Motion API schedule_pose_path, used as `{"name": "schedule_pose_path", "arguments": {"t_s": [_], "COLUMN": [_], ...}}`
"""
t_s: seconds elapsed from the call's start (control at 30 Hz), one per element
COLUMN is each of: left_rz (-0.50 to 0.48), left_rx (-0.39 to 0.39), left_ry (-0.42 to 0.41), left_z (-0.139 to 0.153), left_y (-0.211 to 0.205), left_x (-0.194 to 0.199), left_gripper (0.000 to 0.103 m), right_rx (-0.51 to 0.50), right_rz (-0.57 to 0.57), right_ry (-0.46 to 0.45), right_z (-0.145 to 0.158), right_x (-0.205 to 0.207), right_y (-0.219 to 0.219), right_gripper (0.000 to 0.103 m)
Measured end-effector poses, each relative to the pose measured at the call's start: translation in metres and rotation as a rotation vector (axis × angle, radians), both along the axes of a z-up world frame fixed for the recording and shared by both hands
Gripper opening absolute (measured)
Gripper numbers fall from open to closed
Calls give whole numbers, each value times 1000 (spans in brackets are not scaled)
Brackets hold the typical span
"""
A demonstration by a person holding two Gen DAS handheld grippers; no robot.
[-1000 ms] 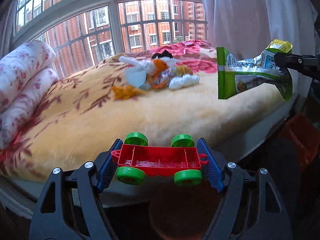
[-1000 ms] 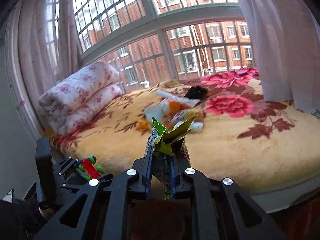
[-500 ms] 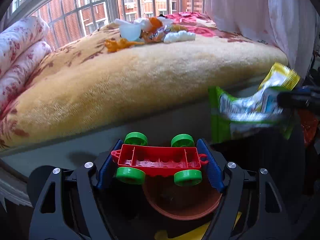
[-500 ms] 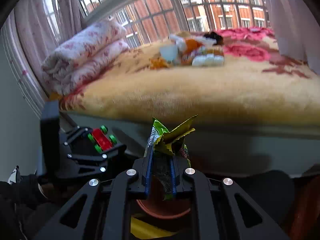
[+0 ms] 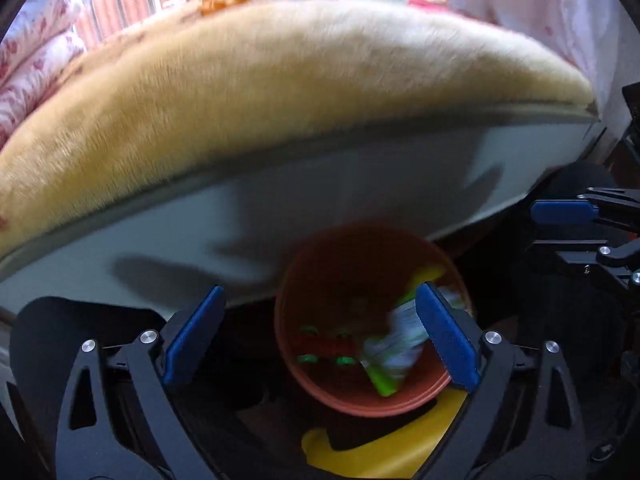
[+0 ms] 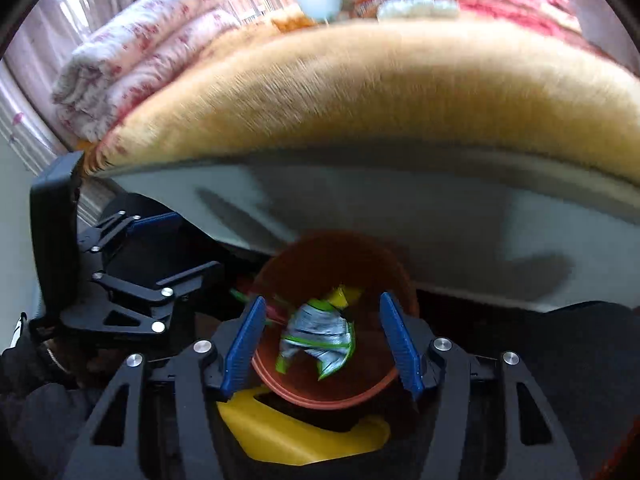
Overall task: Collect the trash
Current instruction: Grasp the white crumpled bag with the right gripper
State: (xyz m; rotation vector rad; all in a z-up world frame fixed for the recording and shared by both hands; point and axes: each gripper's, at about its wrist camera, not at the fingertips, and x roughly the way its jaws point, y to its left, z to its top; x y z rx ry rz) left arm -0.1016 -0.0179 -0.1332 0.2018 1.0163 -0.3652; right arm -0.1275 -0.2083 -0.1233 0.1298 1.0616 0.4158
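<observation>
My left tool (image 5: 320, 332) opened wide; toy car (image 5: 326, 346) gone from its jaws, now inside orange bin (image 5: 360, 400), blurred. My right tool (image 6: 322, 340) opened too; green wrapper (image 6: 320, 340) released, now in bin (image 6: 332, 402) beside car, blurred. Both tools dropped from bed height to below mattress edge, tilted down over bin. Bin, only partly seen half second ago, now fills space between jaws in both views. Bed (image 5: 280, 80) pushed to upper frame. Yellow object (image 6: 288, 436) under bin now more exposed.

Right claw (image 6: 322, 344) spread wide, green wrapper (image 6: 320, 338) in orange bin (image 6: 280, 384)
</observation>
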Motion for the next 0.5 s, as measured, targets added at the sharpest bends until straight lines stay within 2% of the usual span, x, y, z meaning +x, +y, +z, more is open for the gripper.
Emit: {"name": "schedule_pose_path", "arguments": {"t_s": [0.07,0.17,0.33,0.43,0.5], "left_rz": [9,19,28,42,51], "left_rx": [-15,-57,-161,-135,-119], "left_ry": [11,-17,-126,-241,-288], "left_z": [-1,9,52,83,96], "left_y": [5,13,27,26,23], "left_x": [2,1,-3,0,7], "left_gripper": [93,93,93,93,93], "right_rx": [6,1,23,-4,5], "right_rz": [-11,-27,-57,-89,-117], "right_ry": [-7,-45,-150,-242,-304], "right_z": [4,20,68,101,122], "right_x": [-1,-4,-4,7,22], "right_y": [-6,-17,-38,-48,-54], "right_gripper": [56,56,56,63,74]}}
